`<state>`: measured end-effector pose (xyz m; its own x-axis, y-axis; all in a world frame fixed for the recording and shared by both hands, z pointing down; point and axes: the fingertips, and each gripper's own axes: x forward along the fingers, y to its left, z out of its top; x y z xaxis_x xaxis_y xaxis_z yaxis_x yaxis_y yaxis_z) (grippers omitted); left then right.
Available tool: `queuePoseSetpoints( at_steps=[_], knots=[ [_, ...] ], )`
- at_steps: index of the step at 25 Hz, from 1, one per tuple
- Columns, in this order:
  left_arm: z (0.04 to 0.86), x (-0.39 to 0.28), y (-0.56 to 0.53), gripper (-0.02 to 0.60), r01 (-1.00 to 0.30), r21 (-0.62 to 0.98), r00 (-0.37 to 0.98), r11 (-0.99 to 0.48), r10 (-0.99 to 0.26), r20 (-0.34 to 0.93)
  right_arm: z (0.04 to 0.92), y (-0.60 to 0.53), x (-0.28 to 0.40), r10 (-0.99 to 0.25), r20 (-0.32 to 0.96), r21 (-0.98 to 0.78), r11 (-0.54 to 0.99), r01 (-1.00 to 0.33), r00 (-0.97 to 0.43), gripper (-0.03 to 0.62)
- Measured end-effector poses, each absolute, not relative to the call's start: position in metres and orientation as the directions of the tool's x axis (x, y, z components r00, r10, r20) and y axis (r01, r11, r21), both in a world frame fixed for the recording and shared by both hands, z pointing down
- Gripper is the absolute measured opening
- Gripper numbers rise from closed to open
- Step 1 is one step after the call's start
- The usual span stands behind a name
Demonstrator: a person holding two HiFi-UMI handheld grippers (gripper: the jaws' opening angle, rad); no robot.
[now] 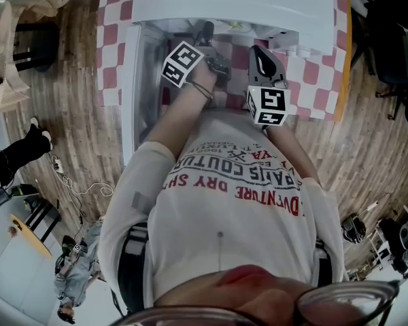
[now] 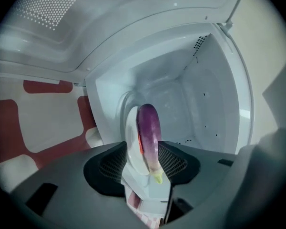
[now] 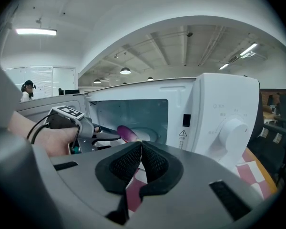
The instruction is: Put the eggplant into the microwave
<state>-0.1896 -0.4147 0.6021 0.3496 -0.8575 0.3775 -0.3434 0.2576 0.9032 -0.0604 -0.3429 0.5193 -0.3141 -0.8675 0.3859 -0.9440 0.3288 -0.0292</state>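
Note:
The purple eggplant (image 2: 149, 128) with its pale green stem end lies inside the white microwave (image 3: 219, 113), against a white dish (image 2: 132, 128) on the oven floor. My left gripper (image 2: 143, 159) reaches into the cavity, and its jaws stand open with the eggplant in the gap between them. In the right gripper view the eggplant (image 3: 128, 133) shows just beyond the left gripper (image 3: 109, 136). My right gripper (image 3: 141, 149) hangs in front of the oven with its pads shut together on nothing. In the head view both grippers (image 1: 211, 46) (image 1: 260, 53) point at the microwave (image 1: 231, 2).
The microwave door (image 1: 130, 94) hangs open at the left. The oven stands on a red and white checked cloth (image 1: 313, 80); its dial (image 3: 231, 128) is on the right panel. Wooden floor, chairs and a cable lie around. A person stands far back at the left.

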Motion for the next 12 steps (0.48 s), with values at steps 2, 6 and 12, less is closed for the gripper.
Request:
queuePoseSetpoints(
  at_steps=[2,6,12],
  knots=[
    [0.601,-0.189,-0.413,0.239,-0.337,0.898,0.348,0.283,-0.849,0.398,0.519,-0.342,-0.061,-0.867,0.386,-0.03,0.329,-0.944,-0.314,0.026],
    [0.602,-0.188,-0.411,0.247,-0.326,0.899,0.355,0.292,-0.844,0.403,0.52,-0.34,-0.061,-0.866,0.388,-0.034,0.328,-0.944,-0.315,0.026],
    [0.607,-0.194,-0.403,0.249,-0.347,0.887,0.353,0.304,-0.834,0.424,0.523,-0.335,-0.062,-0.862,0.395,-0.037,0.331,-0.943,-0.318,0.026]
  ],
)
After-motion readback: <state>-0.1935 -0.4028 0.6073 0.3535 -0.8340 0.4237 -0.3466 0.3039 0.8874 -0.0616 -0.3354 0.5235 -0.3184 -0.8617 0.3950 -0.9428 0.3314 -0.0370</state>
